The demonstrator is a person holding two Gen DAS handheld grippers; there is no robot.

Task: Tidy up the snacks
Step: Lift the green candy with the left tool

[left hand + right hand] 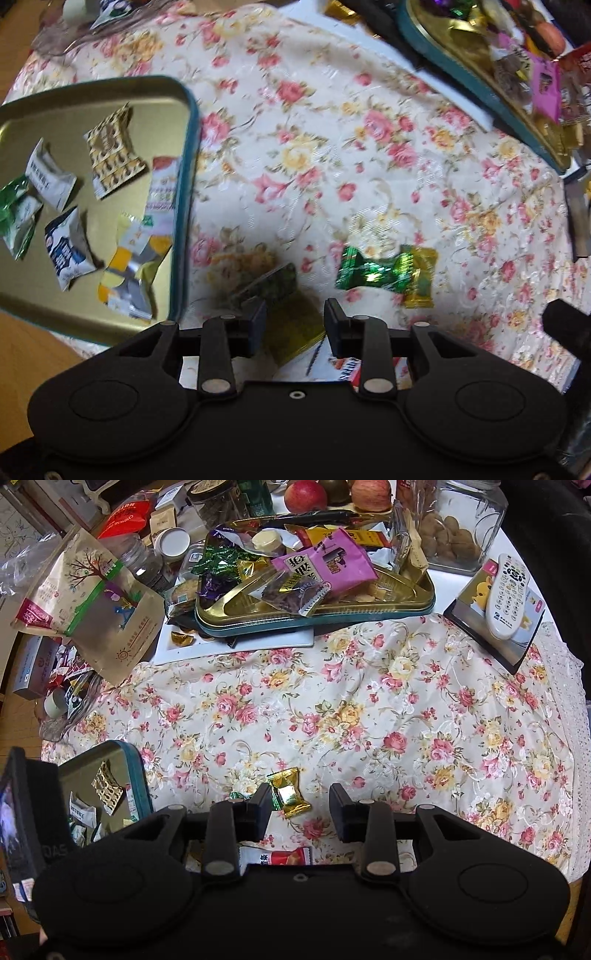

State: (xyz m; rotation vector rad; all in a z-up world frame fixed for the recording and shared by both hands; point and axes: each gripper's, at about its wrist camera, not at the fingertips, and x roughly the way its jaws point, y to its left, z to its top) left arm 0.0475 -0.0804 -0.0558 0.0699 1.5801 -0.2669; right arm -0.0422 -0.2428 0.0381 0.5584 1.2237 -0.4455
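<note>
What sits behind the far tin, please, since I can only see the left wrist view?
Observer: A glass jar of walnuts stands behind the right end of the far tin.
Operator: Thank you. Is anything lying near the table's right edge?
Observer: Yes, a white remote control lies on a booklet there.
Operator: And is the right gripper holding anything?
Observer: No, the right gripper is open with nothing between its fingers.

Left wrist view smeared by motion blur, red-and-white packet (pixel 286 857) mostly hidden under the right tool (pixel 300 806), teal tin (pixel 183 206) cut by picture edge
</note>
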